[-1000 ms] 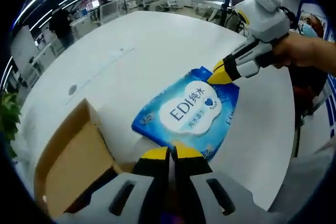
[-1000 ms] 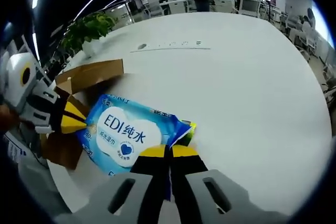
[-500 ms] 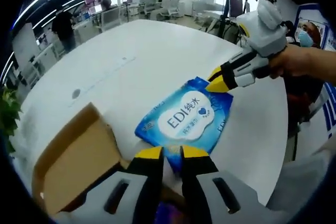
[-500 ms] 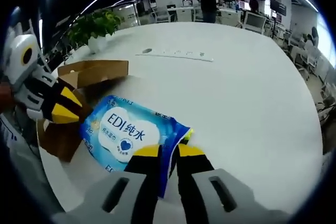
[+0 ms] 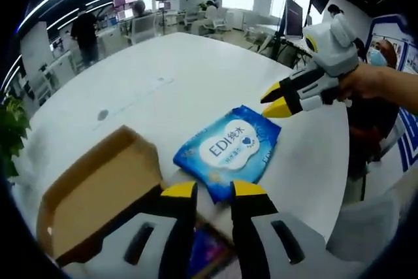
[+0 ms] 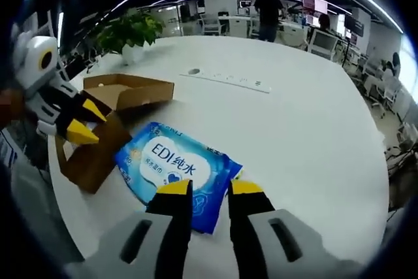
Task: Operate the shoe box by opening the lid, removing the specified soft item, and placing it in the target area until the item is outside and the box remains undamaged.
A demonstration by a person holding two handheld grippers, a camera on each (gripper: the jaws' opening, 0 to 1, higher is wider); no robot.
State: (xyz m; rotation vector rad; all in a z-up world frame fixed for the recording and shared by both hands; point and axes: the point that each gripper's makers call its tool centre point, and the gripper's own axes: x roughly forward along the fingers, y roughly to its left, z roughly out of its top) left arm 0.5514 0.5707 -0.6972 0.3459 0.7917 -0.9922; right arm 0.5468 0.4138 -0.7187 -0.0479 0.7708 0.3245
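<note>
Wipes pack [image 5: 228,151], the soft blue item, lies flat on the white tabletop [image 5: 157,63] just right of the box [image 5: 98,187] in the left gripper view, centre of frame; in the right gripper view it sits low centre [image 6: 176,164], its left edge touching or just overlapping the box [image 6: 111,125]. The box stands open, cardboard unbent as far as shows, so opening and removal look done. What may remain is confirming the spot: no marked target area is visible, so I cannot tell whether the pack rests where it should. Both grippers have let go: the left gripper [image 5: 206,191] has its fingers parted around nothing, just short of the pack's near edge, and the right gripper [image 6: 209,187] likewise gapes empty. The box's lid and inside are cut off by the fingers and frame edge, and something dark and colourful below the left fingers is too blurred to name.
</note>
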